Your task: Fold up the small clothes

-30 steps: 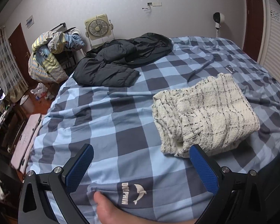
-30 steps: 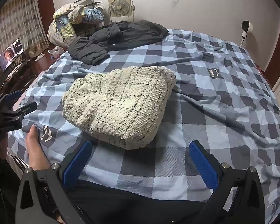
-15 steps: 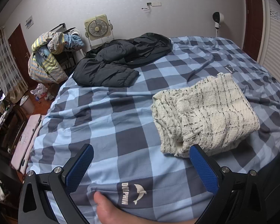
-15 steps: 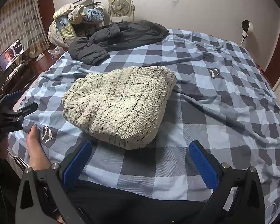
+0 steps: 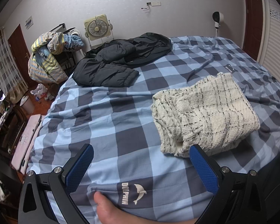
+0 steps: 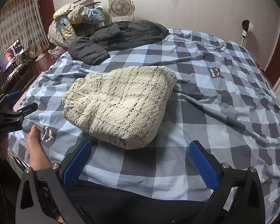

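Lying folded on the checked blue bedspread (image 6: 205, 112), the cream knit garment (image 6: 119, 102) with thin black lines sits just beyond the right tongs (image 6: 140, 160), whose blue-padded jaws stand wide with nothing between them. From the left wrist view the same garment (image 5: 205, 115) shows its open folded edges, which the right wrist view hides, and it lies off to the right of the left tongs (image 5: 140, 168), also spread wide and empty. A bare foot (image 5: 110, 211) rests on the bedspread near the garment; the right wrist view shows it (image 6: 37, 149) beside the left tongs (image 6: 15, 110). Only the right wrist view shows a lit screen (image 6: 10, 54) far left of the garment. Beyond the garment lie dark jackets (image 6: 117, 37), with a box fan (image 5: 98, 28) behind. A printed patch (image 5: 133, 194) reads "DOLPHIN" with a dolphin figure; a second patch (image 6: 214, 72) beyond the garment is too small to read.
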{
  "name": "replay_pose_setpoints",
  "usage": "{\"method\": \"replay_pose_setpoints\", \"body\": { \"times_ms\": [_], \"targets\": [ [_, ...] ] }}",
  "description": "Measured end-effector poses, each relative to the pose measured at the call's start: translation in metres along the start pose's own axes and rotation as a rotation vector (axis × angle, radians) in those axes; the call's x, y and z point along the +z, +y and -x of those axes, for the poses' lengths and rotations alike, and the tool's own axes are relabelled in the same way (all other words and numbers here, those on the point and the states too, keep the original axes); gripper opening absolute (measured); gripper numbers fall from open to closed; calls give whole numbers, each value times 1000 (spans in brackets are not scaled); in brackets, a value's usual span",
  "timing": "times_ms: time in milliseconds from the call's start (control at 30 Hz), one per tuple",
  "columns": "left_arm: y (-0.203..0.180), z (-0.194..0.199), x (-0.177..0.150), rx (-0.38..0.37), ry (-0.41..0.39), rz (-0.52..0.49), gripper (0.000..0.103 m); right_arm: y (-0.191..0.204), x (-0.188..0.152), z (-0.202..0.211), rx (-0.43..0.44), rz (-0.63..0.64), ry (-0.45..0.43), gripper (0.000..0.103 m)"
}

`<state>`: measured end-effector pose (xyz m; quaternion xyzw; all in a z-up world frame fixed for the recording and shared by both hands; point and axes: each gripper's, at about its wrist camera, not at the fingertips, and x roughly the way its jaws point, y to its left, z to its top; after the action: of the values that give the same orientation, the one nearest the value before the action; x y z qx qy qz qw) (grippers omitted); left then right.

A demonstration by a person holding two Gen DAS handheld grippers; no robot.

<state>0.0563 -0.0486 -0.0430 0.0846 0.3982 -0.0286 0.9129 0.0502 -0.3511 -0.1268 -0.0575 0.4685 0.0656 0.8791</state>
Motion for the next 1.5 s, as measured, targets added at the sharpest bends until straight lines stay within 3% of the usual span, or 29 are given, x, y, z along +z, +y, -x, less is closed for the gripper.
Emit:
{"method": "replay_pose_setpoints", "body": {
  "times_ms": [1500],
  "targets": [
    [9,-1,2,17,0,20,103,1,0,0,-2,-8,1,102]
  ]
}}
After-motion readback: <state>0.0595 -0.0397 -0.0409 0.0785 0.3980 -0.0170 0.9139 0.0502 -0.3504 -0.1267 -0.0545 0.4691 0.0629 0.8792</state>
